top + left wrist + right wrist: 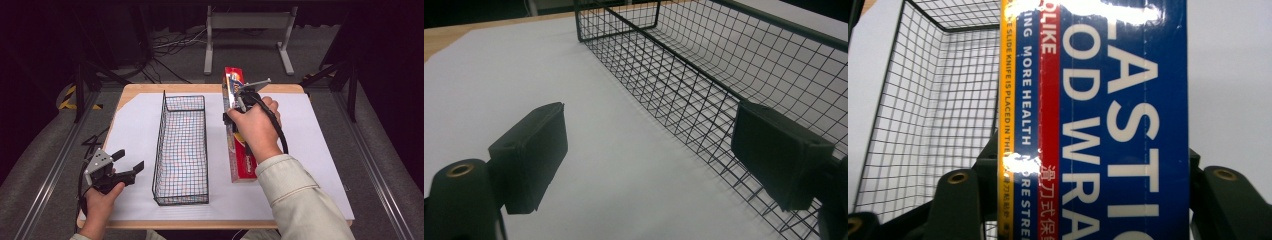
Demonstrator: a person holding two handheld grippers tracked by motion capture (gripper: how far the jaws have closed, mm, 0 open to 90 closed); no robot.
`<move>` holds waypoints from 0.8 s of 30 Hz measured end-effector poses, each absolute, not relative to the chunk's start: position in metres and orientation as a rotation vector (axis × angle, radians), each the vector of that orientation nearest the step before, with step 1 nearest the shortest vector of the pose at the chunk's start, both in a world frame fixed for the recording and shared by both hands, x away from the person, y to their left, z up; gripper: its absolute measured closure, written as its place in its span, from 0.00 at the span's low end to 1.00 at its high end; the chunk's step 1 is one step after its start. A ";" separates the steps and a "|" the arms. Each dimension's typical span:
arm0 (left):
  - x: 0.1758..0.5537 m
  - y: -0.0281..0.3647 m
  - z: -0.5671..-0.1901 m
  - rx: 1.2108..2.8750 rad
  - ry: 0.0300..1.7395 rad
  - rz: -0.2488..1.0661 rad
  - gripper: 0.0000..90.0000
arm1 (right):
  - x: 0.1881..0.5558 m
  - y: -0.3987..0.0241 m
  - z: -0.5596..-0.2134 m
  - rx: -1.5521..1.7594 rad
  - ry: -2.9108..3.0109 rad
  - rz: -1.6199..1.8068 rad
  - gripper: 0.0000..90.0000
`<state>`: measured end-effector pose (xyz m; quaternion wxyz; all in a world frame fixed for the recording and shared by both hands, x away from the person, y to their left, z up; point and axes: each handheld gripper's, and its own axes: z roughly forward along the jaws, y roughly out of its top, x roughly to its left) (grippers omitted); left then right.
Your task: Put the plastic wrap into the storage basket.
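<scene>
Right of centre in the high view, a long red-and-blue cardboard box of plastic food wrap (237, 135) lies lengthwise on the white paper sheet (310, 145) covering the wooden table (135, 90), running from the far edge toward the person. The right gripper (239, 100) sits over the box's far half, the person's right hand (255, 125) wrapped around its handle. In the right gripper view the box (1118, 125) stands between the two black jaws, which flank its long sides closely; whether the pads press on the cardboard yet cannot be told, since the box hides them. Taking it across the narrow width looks deliberate, as that is the only span the jaws could bridge.

Just left of the box, and parallel to it, stands an empty black wire-mesh basket (181, 150), long enough to look like a likely home for it.

At lower left of the high view the left gripper (131, 162) hovers near the basket's near corner, jaws spread wide and holding nothing, seemingly parked out of the way. Its own view shows the basket wall (704, 95) close ahead.
</scene>
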<state>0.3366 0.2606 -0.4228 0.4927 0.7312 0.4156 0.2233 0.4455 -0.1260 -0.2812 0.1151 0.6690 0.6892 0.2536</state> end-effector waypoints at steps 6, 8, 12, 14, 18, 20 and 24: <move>0.336 0.259 -0.423 1.771 0.999 0.540 0.17 | 0.448 -0.107 -0.281 1.984 2.024 0.748 0.45; 0.336 0.260 -0.423 1.768 0.998 0.536 0.17 | 0.450 -0.102 -0.282 2.009 2.014 0.758 0.45; 0.336 0.260 -0.423 1.765 0.998 0.532 0.17 | 0.452 -0.093 -0.285 2.021 2.007 0.757 0.45; 0.337 0.260 -0.423 1.765 0.994 0.530 0.17 | 0.453 -0.087 -0.286 2.016 2.017 0.731 0.45; 0.338 0.260 -0.424 1.766 0.995 0.526 0.17 | 0.453 -0.077 -0.285 2.027 2.016 0.755 0.45; 0.338 0.259 -0.424 1.763 0.996 0.525 0.17 | 0.454 -0.071 -0.285 2.041 2.015 0.765 0.45; 0.338 0.259 -0.424 1.753 0.974 0.512 0.17 | 0.455 -0.060 -0.288 2.050 2.015 0.796 0.45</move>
